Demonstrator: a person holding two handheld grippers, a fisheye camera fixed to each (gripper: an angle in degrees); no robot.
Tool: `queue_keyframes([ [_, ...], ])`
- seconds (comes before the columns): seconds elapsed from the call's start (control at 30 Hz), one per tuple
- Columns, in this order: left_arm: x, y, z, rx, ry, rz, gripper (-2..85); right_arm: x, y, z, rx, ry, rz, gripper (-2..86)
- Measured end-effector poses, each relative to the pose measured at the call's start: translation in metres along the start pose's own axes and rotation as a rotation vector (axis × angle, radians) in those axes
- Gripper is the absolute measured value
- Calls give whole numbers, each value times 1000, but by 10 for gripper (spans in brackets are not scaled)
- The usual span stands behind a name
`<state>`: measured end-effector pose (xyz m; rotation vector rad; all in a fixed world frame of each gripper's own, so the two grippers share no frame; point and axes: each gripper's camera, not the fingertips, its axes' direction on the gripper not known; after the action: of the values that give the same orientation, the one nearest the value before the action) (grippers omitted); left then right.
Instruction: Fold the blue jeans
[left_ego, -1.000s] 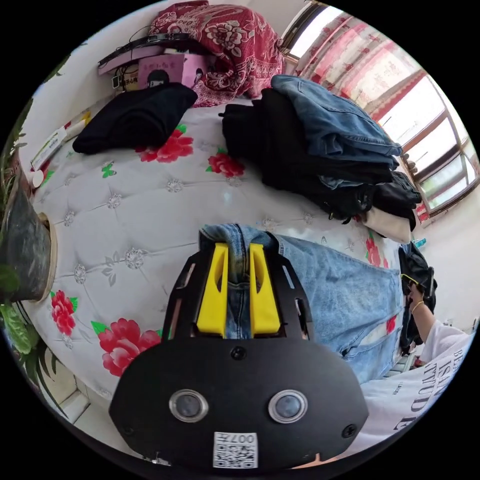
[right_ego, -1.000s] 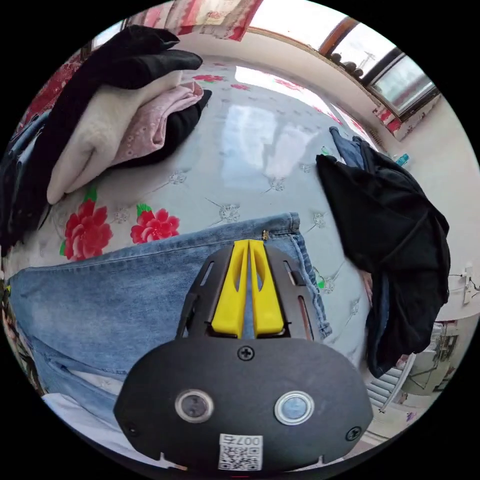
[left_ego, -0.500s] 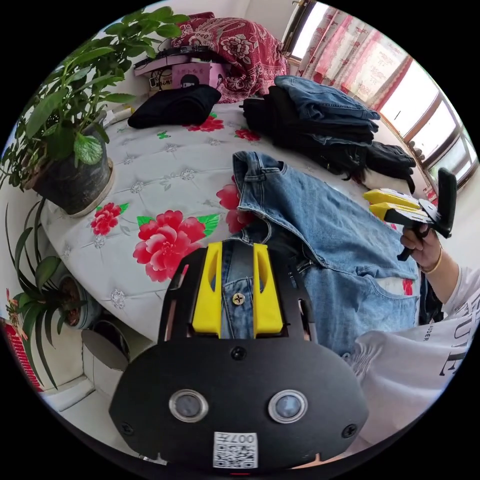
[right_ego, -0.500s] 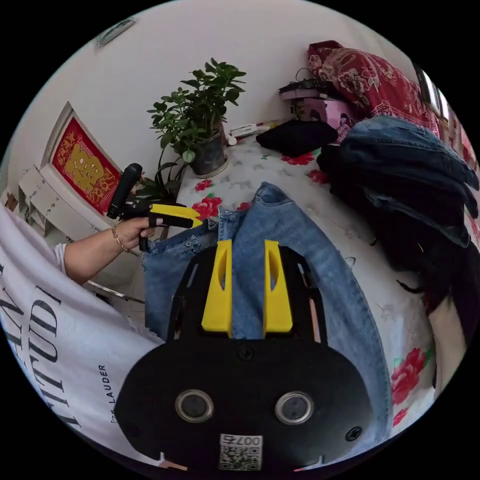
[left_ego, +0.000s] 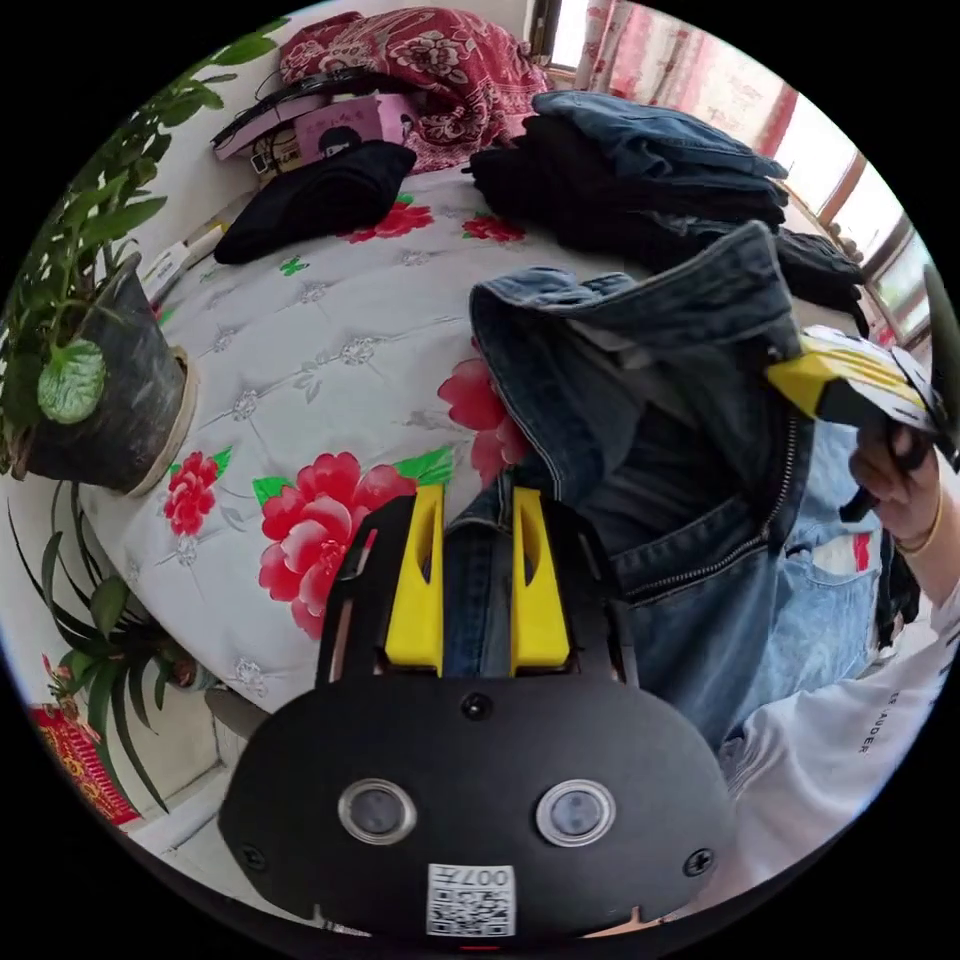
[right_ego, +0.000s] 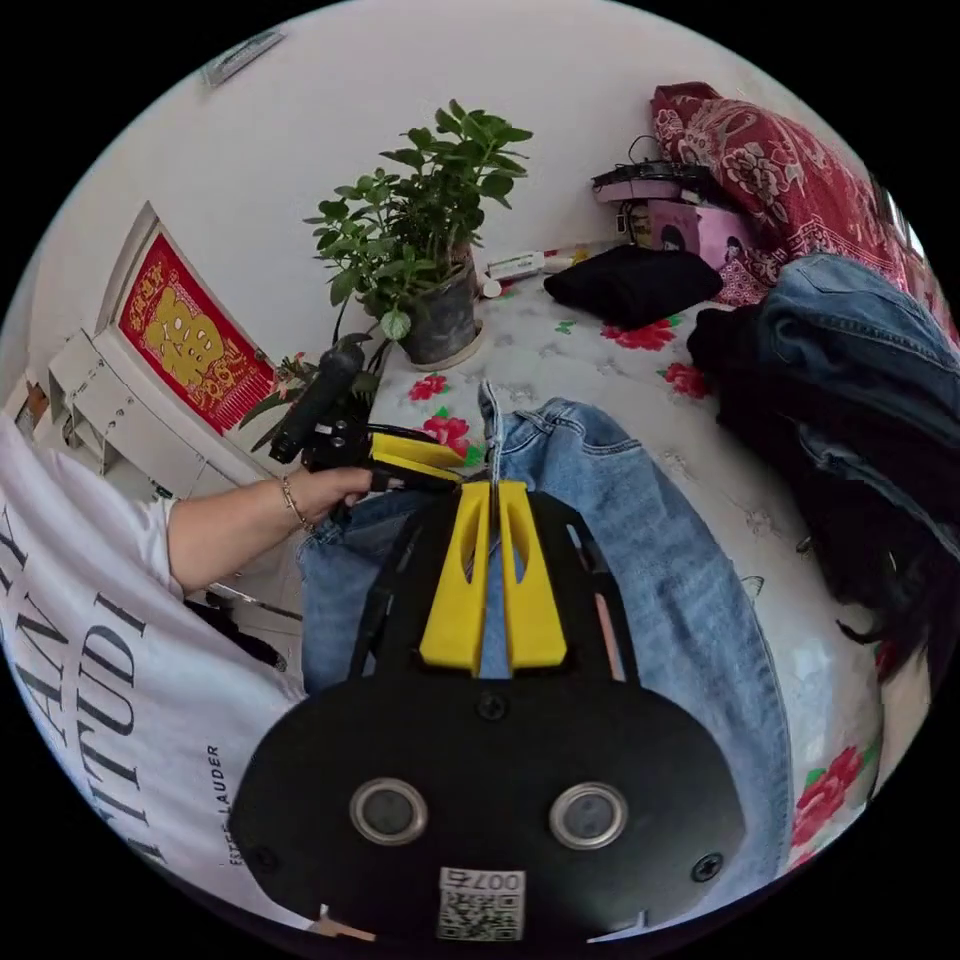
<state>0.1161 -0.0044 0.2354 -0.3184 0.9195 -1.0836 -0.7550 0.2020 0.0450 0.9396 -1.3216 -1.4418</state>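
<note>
1. Left gripper, lower centre of the left gripper view: the yellow jaws stand a narrow gap apart with denim of the blue jeans between them. The frames do not confirm that both jaws press the cloth, so the grip state cannot be told.
2. Right gripper, lower centre of the right gripper view: the jaws are drawn nearly together with a thin raised edge of the waistband pinched between them.
3. The same right gripper appears at the right edge of the left gripper view, its tip touching the lifted waistband.
4. The jeans lie on the bed, a white quilted cover with red flowers. In the right gripper view the long axis runs from the waist at frame centre toward the lower right.
5. Governing relation: both grippers sit at the waist end, just beside each other, the legs extending away past the right gripper. Judgement: the coming move depends on carrying the waist along this axis.
6. Beyond: a stack of dark clothes at upper right and a potted plant at the left edge.
</note>
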Motion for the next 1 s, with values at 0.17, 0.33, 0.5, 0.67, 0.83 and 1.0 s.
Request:
queue_keyframes([
  [0.17, -38, -21, 7, -26, 164, -250, 108, 9, 40, -40, 111, -82, 97, -2],
  [0.33, -13, -46, -32, 98, 192, -27, 120, 11, 59, -35, 123, -102, 138, -2],
  [0.5, 9, -110, 44, -151, 94, 159, 132, 17, 65, -36, 127, -122, 141, -2],
  [0.67, 28, -150, 40, -27, -110, 294, 33, 10, 69, -41, 123, -104, 93, -2],
  [0.83, 19, -201, 41, 45, -171, 211, 42, 2, 65, -29, 102, -61, 51, -2],
  [1.0, -22, -210, 55, -86, -54, 69, 76, 8, 41, 20, -75, -35, 41, -2],
])
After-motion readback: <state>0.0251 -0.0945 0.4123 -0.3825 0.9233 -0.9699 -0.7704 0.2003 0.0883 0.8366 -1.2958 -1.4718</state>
